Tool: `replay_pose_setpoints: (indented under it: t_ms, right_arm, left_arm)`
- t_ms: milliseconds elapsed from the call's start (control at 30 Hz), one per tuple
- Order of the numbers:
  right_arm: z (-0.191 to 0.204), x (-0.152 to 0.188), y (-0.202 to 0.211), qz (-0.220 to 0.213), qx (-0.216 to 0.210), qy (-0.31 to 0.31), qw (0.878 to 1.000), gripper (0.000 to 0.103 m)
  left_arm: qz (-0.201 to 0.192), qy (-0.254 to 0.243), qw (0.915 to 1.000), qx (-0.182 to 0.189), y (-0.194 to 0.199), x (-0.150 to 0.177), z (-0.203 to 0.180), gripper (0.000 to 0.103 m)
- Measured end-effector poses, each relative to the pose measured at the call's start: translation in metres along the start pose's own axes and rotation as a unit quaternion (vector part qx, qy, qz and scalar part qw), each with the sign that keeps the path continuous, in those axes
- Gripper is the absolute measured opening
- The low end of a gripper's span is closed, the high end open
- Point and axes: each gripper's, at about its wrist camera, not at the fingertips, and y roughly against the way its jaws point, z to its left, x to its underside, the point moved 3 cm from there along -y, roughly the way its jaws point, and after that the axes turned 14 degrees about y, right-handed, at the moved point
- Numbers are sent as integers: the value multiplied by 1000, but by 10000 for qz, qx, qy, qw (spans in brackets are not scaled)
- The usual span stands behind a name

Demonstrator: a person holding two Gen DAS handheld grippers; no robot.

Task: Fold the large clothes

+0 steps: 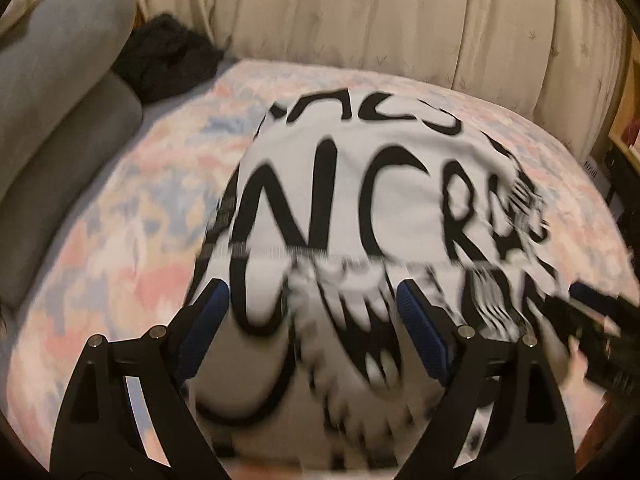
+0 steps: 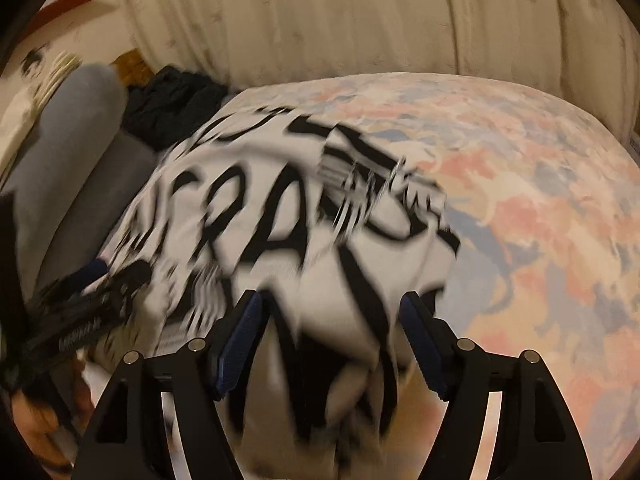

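Roughly folded, the white garment with big black lettering [image 1: 360,200] lies in the middle of the bed [image 1: 120,240], on its pastel patchwork cover, its near edge blurred. Both claws stand over that near edge with jaws spread and nothing pinched: the left claw [image 1: 312,312] toward the left side, the right claw [image 2: 332,320] toward the right. Far left sit grey pillows [image 1: 60,80] and a dark bundle [image 1: 168,56], with cream curtains [image 1: 360,20] behind.
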Motion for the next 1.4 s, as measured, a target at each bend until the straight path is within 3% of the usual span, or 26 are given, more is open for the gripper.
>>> replay_pose_setpoints:
  t_ms: [233, 367, 467, 667, 867, 1100, 1267, 1400]
  right_arm:
    - [29, 60, 102, 62, -350, 543, 9979, 72]
    - [40, 102, 178, -8, -490, 684, 9964, 73]
    - [43, 135, 234, -115, -468, 678, 9965, 83]
    - [30, 215, 324, -304, -207, 442, 9983, 84]
    - [11, 317, 375, -162, 7, 52, 9999, 85]
    - [4, 424, 417, -61, 140, -192, 9997, 85]
    - [6, 466, 444, -173, 268, -404, 9987, 85]
    - [8, 471, 455, -276, 306, -485, 9980, 85]
  left_arm:
    - [-199, -30, 9998, 30, 97, 40, 0, 84]
    - [-307, -122, 9994, 139, 164, 81, -7, 84]
    - [-302, -149, 9992, 237, 210, 120, -14, 84]
    - [-316, -461, 9981, 278, 286, 218, -41, 84]
    - [-59, -508, 9969, 595, 326, 313, -68, 84]
    - [275, -357, 9958, 802, 343, 390, -84, 84]
    - [198, -538, 9964, 617, 353, 416, -93, 84]
    - [152, -593, 9964, 593, 366, 428, -96, 84]
